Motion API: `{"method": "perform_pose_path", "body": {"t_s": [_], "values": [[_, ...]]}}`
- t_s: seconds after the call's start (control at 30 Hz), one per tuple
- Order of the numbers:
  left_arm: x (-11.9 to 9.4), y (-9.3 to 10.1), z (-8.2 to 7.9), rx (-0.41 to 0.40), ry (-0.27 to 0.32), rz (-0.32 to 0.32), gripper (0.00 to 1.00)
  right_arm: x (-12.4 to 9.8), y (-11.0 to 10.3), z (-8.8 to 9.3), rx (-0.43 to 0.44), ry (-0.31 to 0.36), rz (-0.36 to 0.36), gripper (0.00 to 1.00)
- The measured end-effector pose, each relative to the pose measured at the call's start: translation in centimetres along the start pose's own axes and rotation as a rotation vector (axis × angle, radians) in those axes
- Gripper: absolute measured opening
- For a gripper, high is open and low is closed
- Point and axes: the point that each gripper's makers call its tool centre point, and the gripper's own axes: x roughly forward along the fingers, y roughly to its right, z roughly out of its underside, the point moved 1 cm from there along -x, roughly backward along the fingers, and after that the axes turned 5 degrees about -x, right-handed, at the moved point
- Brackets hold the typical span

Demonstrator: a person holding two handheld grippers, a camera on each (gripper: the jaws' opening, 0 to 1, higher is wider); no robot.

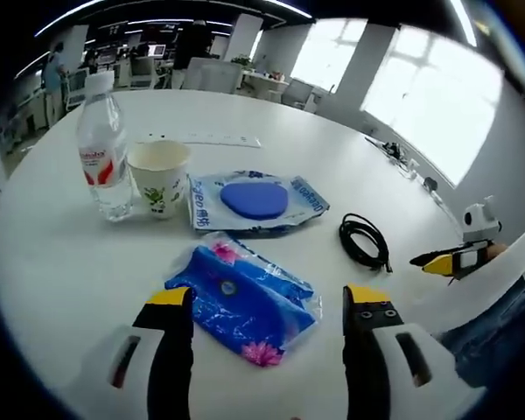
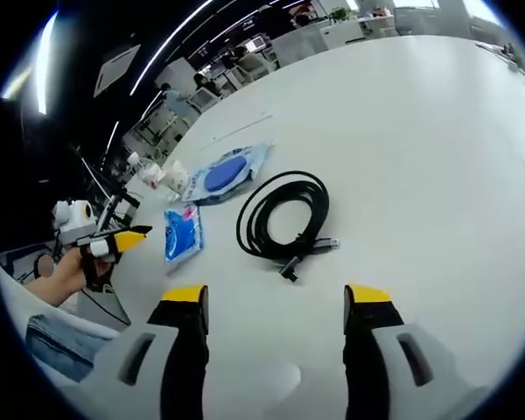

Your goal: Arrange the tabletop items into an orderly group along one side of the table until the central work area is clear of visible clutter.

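Right now the tissue pack lies just ahead of my left claw, between its two jaws' line of reach and a little toward 11 o'clock; the jaws stand apart with nothing in them. I judge the pack light, soft and crinkly: the film will slide on the smooth worktop, so I would pinch it across its narrow width near the middle, where the tissues give some body, not at a flimsy sealed end.

Beyond it at 12 o'clock sits the wipes pack, flat and floppy with a blue lid; its edge is the only thing to pinch, and it will likely sag. At 10 o'clock the paper cup stands upright, touching or nearly touching the bottle on its left. The cup is light and crushable, so a gentle grip on the rim wall; the bottle looks almost empty, clear and slick, and tall enough to tip, so I would take it low on the body.

In the right gripper view the cable lies coiled at 12 o'clock ahead of my right claw, whose jaws are also spread and empty. It is limp and springy; grabbing several loops together near the plug end should keep the coil from unwinding.

Everything lies mid-worktop, so the grouping is not yet begun.
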Motion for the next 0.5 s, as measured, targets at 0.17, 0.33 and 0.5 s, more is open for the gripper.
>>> {"method": "perform_pose_path", "body": {"t_s": [0.17,0.33,0.5], "values": [[0.4,-2.2,-1.0,0.009,0.014,-0.021,0.69,0.4,-0.9,0.0,0.01,-0.012,-0.036,0.61],[1.0,-3.6,-1.5,0.028,0.016,-0.037,0.64,0.6,-1.3,0.2,0.03,-0.017,-0.055,0.6],[2.5,-5.0,-1.5,0.085,-0.011,-0.038,0.59,0.9,-1.7,0.8,0.055,-0.037,-0.079,0.59]]}}
